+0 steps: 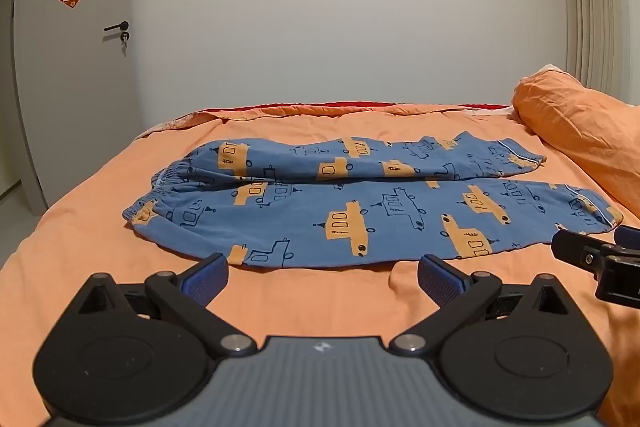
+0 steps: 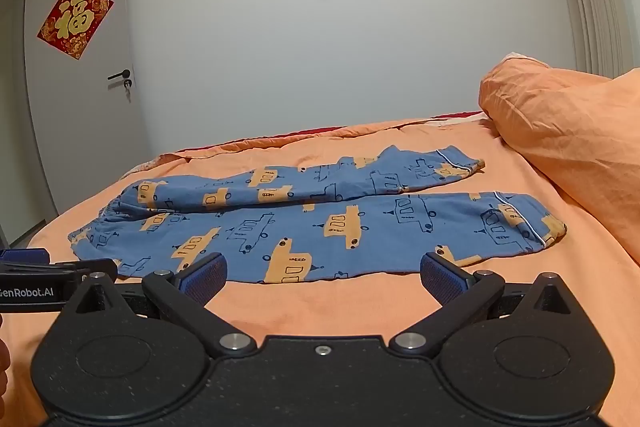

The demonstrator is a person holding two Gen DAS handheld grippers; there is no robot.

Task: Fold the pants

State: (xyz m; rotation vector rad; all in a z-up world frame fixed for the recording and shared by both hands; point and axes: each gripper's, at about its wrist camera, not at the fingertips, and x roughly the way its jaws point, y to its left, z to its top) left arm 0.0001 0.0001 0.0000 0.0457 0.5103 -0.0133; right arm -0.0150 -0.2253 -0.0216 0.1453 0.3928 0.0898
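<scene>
The pants [image 1: 360, 203] lie flat on the bed [image 1: 100, 227], legs side by side. Both the left tool [image 1: 322, 277] and right tool [image 2: 322, 277] hang spread, empty. A shallow pinch probably catches only the top layer, skewing the fold.

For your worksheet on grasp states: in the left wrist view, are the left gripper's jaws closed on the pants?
No: the left gripper has its jaws spread wide over bare orange bedding, short of the pants.
</scene>
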